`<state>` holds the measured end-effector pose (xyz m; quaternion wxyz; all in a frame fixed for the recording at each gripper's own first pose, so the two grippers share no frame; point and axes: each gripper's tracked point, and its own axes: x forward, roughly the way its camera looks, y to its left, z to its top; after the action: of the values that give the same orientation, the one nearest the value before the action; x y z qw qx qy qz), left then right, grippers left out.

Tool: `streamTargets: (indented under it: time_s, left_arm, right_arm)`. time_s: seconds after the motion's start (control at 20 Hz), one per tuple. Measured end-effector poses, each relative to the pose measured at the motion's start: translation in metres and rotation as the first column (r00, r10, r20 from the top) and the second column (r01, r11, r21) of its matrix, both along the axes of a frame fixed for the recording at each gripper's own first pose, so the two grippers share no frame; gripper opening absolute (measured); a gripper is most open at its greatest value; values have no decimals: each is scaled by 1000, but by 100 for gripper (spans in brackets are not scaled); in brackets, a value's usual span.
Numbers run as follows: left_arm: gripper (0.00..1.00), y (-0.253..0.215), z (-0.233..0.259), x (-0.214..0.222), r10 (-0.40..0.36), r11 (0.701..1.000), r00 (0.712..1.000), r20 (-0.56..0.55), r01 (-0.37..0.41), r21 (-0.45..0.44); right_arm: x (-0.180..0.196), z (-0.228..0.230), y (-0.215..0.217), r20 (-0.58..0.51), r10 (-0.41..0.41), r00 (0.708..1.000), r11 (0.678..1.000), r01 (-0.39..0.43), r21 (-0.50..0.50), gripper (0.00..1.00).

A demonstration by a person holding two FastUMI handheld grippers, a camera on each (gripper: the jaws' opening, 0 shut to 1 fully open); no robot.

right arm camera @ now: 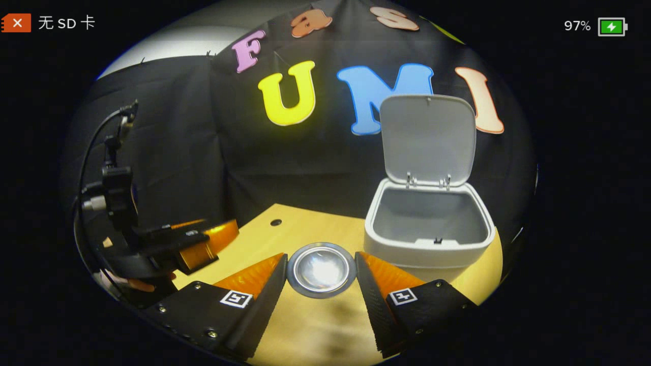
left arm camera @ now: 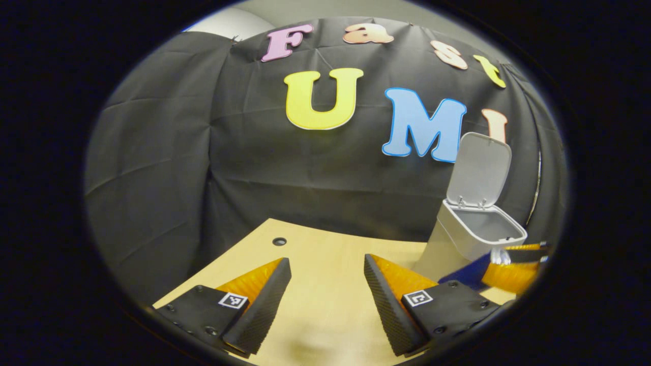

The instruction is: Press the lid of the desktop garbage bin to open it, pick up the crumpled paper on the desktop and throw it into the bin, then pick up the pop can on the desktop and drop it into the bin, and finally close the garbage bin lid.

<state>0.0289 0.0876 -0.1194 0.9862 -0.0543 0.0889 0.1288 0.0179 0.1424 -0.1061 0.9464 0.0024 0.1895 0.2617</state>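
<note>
We hold the silver pop can (right arm camera: 321, 269) end-on between the right gripper (right arm camera: 321, 272) fingers, carrying it toward the grey plastic bin (right arm camera: 430, 239) at two o'clock, its lid (right arm camera: 428, 140) upright; the left gripper (left arm camera: 328, 284) gapes wide, idle.

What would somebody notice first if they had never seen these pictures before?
Probably the white bin at the back right of the wooden table, with its lid standing wide open. Next comes the shiny pop can, seen end-on and squeezed between the right gripper's fingers just in front of the bin. The left gripper hangs open over bare table.
</note>
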Motion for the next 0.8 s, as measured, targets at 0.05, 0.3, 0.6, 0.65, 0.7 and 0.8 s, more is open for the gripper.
streamTargets:
  time_s: [0.05, 0.3, 0.6, 0.65, 0.7, 0.8]
  left_arm:
    - [96, 0, 0, -1, 1, 1000, 1000, 0, -1, -2]
    - [96, -1, -2, -6, -1, 1000, 1000, -5, 1, -1]
    - [96, -2, -2, -7, -2, 1000, 1000, -8, 2, 0]
    - [96, -2, -3, -7, -2, 1000, 1000, -9, 2, -3]
    - [96, -1, -4, -8, -2, 1000, 1000, -10, 2, -5]
    - [96, -2, -6, -11, -3, 1000, 1000, -16, 3, -4]
  right_arm:
    - [4, 14, -2, 32, -9, 999, 1000, 9, 14, 82]
    - [38, 82, -34, 211, -133, 968, 990, 120, 73, 82]
    - [71, 98, -88, 299, -252, 920, 967, 252, 40, 82]
    - [75, 95, -93, 300, -261, 918, 964, 265, 26, 82]
    - [79, 93, -98, 303, -270, 914, 960, 280, 13, 82]
    - [83, 86, -107, 304, -285, 909, 953, 303, -14, 82]
